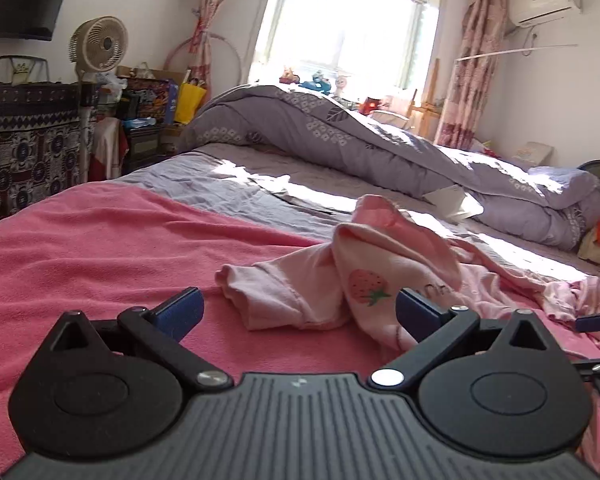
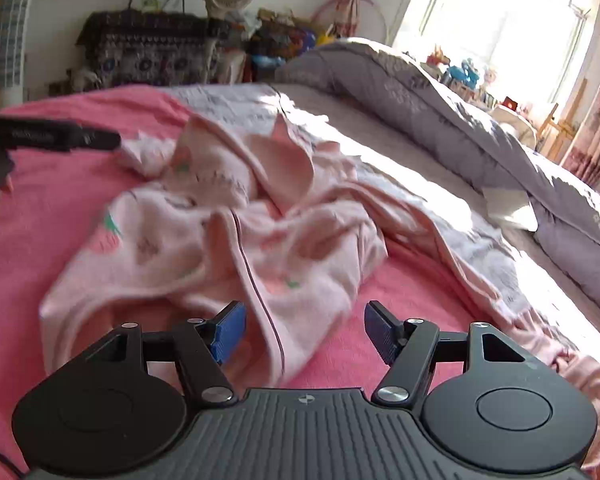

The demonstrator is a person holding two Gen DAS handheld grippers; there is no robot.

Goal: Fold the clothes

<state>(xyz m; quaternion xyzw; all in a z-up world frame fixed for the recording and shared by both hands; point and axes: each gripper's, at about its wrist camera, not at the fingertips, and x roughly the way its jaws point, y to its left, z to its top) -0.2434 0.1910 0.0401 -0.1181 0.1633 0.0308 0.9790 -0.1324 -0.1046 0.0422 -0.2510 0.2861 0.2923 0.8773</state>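
A crumpled light pink garment with strawberry prints lies on a pink blanket on the bed. It also shows in the right wrist view. My left gripper is open and empty, low over the blanket, with the garment's near edge between its blue pads. My right gripper is open and empty, its jaws either side of the garment's near hem. The right gripper's finger shows at the right edge of the left wrist view. The left gripper's body shows at the left of the right wrist view.
A rolled grey quilt lies along the far side of the bed on a grey sheet. A white paper lies by the quilt. A fan and cluttered shelves stand at the far left.
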